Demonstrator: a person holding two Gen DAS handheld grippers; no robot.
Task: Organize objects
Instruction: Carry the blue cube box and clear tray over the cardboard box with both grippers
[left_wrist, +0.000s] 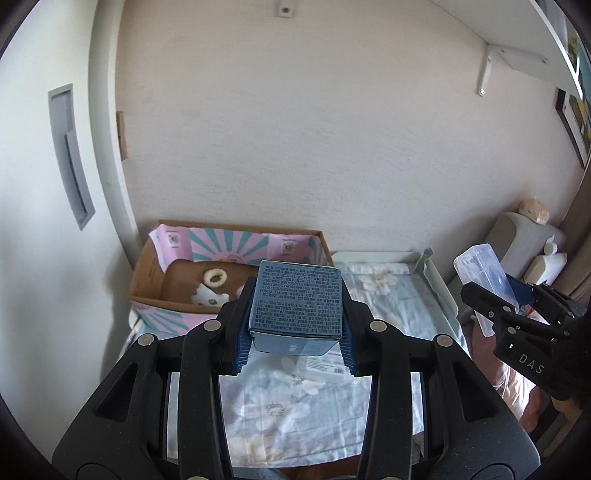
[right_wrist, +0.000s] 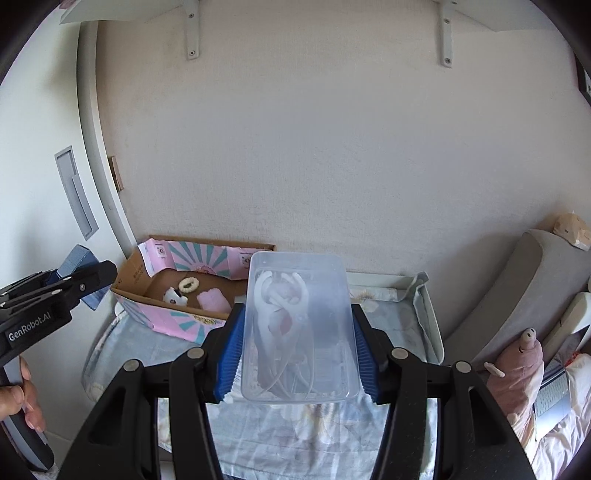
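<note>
While both grippers hang above it, the low counter draped in a pale blue floral cloth (left_wrist: 388, 306) fills the floor space against the cream wall, its white raised rim showing at the far right corner. At the counter's far left corner sits the open brown cardboard box lined with pink and teal sunburst paper (left_wrist: 236, 243), holding a cream fuzzy ring (right_wrist: 188, 284), a pink folded cloth (right_wrist: 214, 301) and a small white patterned item. To the right, beyond the counter, a grey padded cushion (right_wrist: 517, 295) leans near a pink plush toy (right_wrist: 517, 373).

The right gripper (right_wrist: 297, 354) carries the clear rectangular plastic container with white curved utensils inside (right_wrist: 299, 325); its blue ribbed fingers (right_wrist: 231, 354) are clamped on the container's two long sides, holding it in the air above the cloth. The left gripper (left_wrist: 295, 336) carries the dark blue cardboard carton printed with small white text (left_wrist: 297, 302), its blue ribbed fingers (left_wrist: 243, 347) pressed against the carton's left and right faces, lifted clear of the cloth and in front of the cardboard box. Beneath the carton a flat white packet with a printed label (left_wrist: 321, 365) lies on the cloth. A person's hand (right_wrist: 22, 398) grips the left gripper's handle.
</note>
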